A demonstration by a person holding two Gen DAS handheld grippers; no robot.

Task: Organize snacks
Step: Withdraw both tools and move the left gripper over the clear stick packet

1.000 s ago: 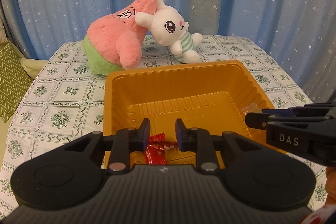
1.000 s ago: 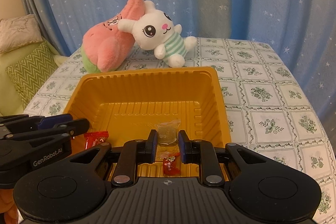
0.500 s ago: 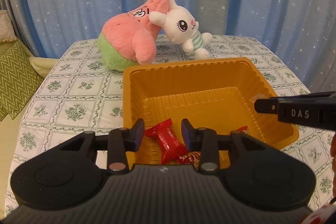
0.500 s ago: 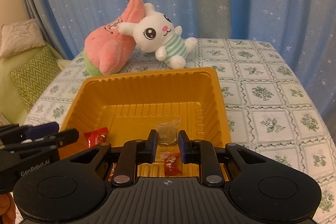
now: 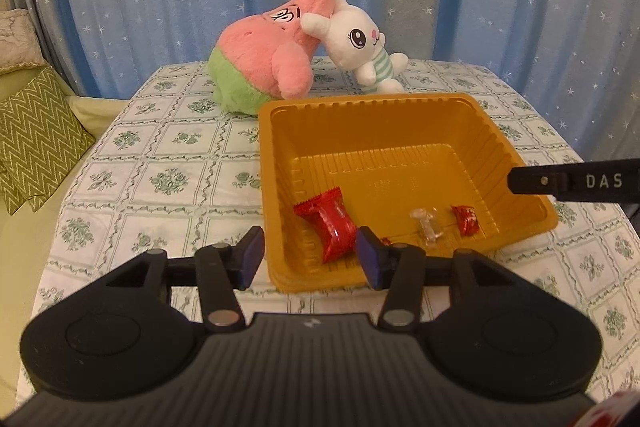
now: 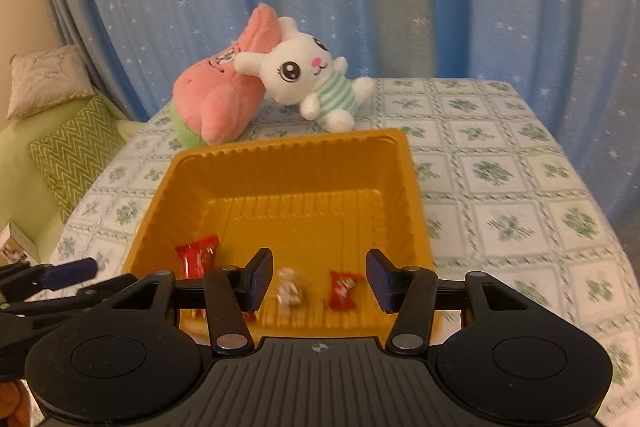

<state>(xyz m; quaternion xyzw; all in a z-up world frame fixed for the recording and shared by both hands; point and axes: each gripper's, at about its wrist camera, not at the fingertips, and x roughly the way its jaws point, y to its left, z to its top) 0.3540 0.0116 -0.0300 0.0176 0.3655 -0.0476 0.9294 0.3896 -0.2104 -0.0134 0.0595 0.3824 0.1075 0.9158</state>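
Both grippers are now standing wide open where a second ago their fingers were nearly closed, the right one on a clear-wrapped sweet; the left gripper (image 5: 310, 253) is gaping empty over the near left corner of the orange tray (image 5: 360, 103), touching nothing, and the right gripper (image 6: 318, 275) is hanging just as wide and empty above the tray's near edge (image 6: 288, 143). Three loose snacks are lying plainly on the tray floor along its near side: one large red candy (image 5: 330, 229) at the left, one clear-wrapped sweet (image 6: 289, 291) in the middle, now lying free between the right gripper's spread fingers, and one small red candy (image 6: 342, 289) to its right. A further scrap of red is peeking out behind a left gripper finger, too hidden to identify. Two plush toys are leaning together beyond the tray on the tablecloth (image 6: 500, 187): one pink starfish plush (image 5: 264, 63) and one white bunny plush (image 5: 360, 43).
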